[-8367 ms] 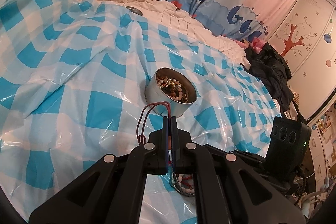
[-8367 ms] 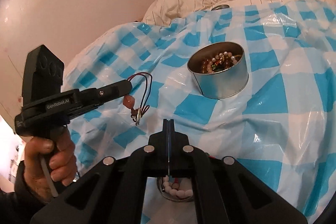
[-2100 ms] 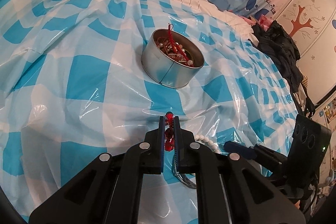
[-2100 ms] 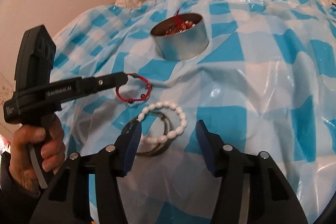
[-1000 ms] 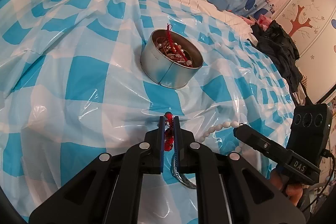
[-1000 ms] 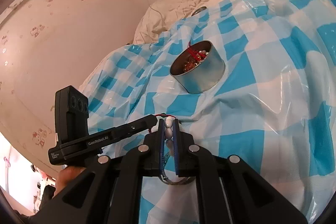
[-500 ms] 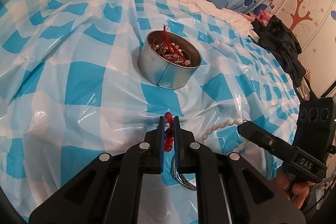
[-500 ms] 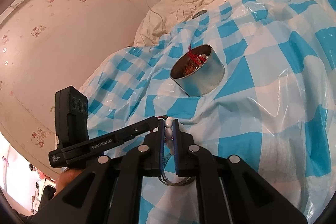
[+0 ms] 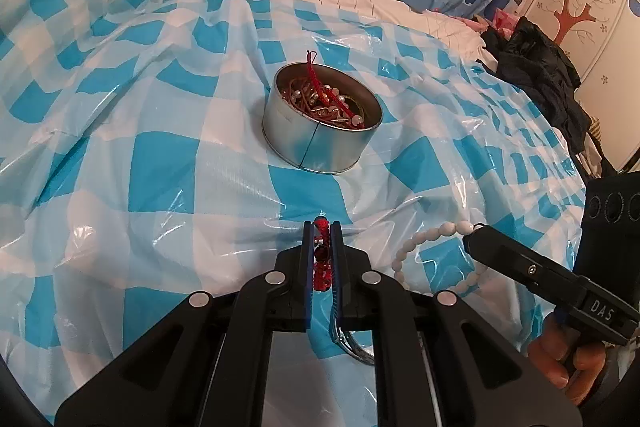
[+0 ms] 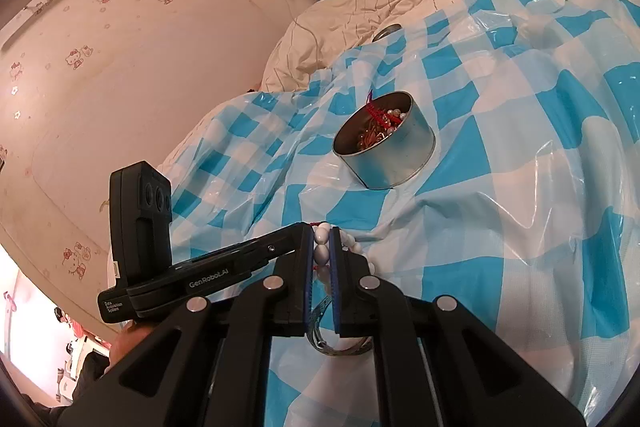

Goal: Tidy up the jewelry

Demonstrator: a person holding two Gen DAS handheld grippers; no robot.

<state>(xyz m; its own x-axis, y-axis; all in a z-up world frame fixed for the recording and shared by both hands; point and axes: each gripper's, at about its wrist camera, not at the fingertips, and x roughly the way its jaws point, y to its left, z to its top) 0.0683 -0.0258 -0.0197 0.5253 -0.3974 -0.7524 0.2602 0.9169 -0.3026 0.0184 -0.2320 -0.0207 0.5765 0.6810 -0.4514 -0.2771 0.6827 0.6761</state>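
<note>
Left to right, tin (image 9: 322, 125) as landmark. Your left gripper (image 9: 322, 227) sits on the near side of the tin, jaws clamped on the red bead bracelet (image 9: 321, 259), same as two seconds ago. Change is on the right: your right gripper (image 9: 474, 229), whose jaws stood wide over the white bead bracelet (image 9: 424, 235) then, now has them clamped on it and has lifted it off the bed cover (image 9: 160, 163). Both pieces are in hand, near the tin and right of its centre line. A metal bangle (image 10: 340, 343) lies on the cover below the jaws. Tin already holds jewelry; likely both go in next.
</note>
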